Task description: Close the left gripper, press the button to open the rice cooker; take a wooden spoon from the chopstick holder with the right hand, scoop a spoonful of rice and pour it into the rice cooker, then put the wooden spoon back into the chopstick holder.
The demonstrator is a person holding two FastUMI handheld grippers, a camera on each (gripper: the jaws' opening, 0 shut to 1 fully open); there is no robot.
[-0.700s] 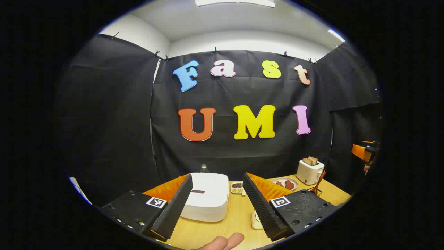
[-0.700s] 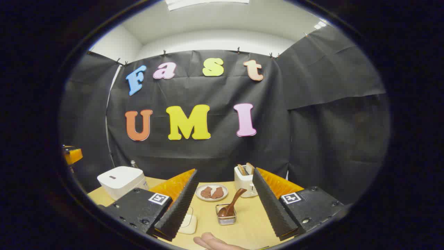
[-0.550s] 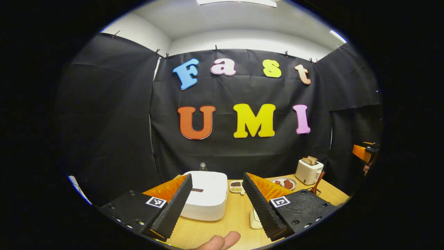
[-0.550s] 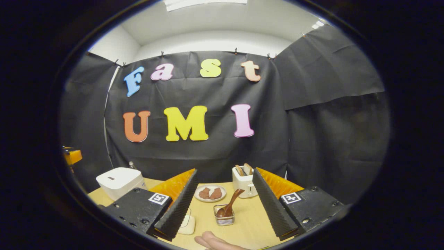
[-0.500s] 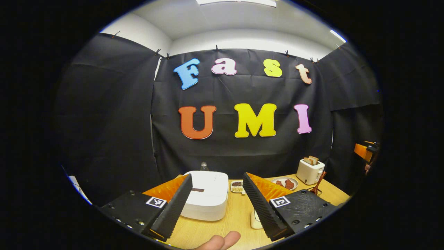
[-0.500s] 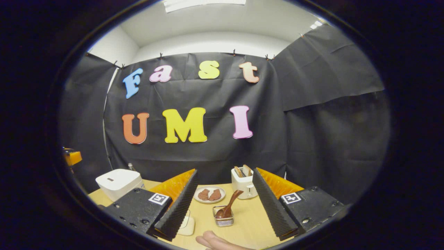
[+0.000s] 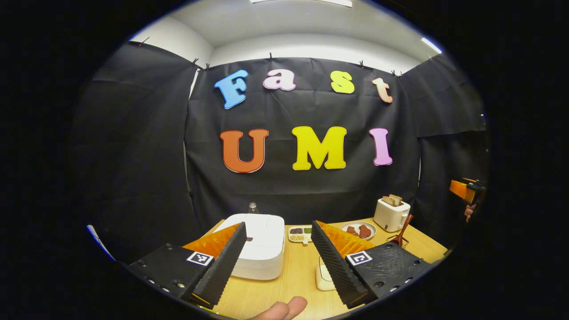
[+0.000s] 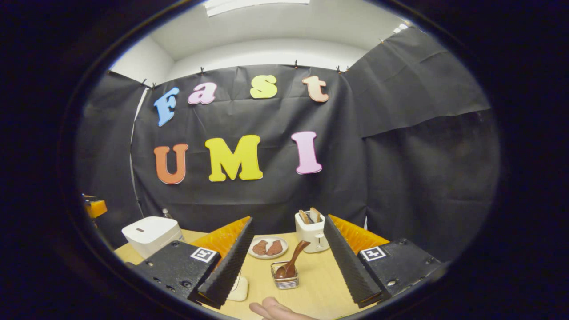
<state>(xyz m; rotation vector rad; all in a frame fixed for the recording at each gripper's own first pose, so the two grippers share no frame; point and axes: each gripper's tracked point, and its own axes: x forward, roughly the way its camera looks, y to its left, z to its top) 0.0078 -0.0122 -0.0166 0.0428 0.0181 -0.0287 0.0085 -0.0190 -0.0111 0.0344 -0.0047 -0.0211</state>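
The white rice cooker (image 7: 260,246) sits closed on the wooden table (image 7: 298,275), just beyond my left gripper (image 7: 278,238), which is open and holds nothing. In the right gripper view the cooker (image 8: 151,233) stands at the far left. A wooden spoon (image 8: 291,262) leans in the small wire chopstick holder (image 8: 285,280), straight ahead between the fingers of my open right gripper (image 8: 288,231), some way off. The spoon (image 7: 403,229) also pokes up at the right of the left gripper view. A divided white dish of grains (image 7: 300,234) lies behind the cooker's right side.
A white toaster with bread (image 8: 311,231) and a plate of brown food (image 8: 268,247) stand at the back. A small white flat object (image 7: 323,278) lies near the front edge. A bottle top (image 7: 252,207) shows behind the cooker. The other gripper (image 7: 464,190) hovers far right.
Both grippers have risen or tilted slightly, and the left view has swung a little so the cooker sits more to the left. Both stay open.
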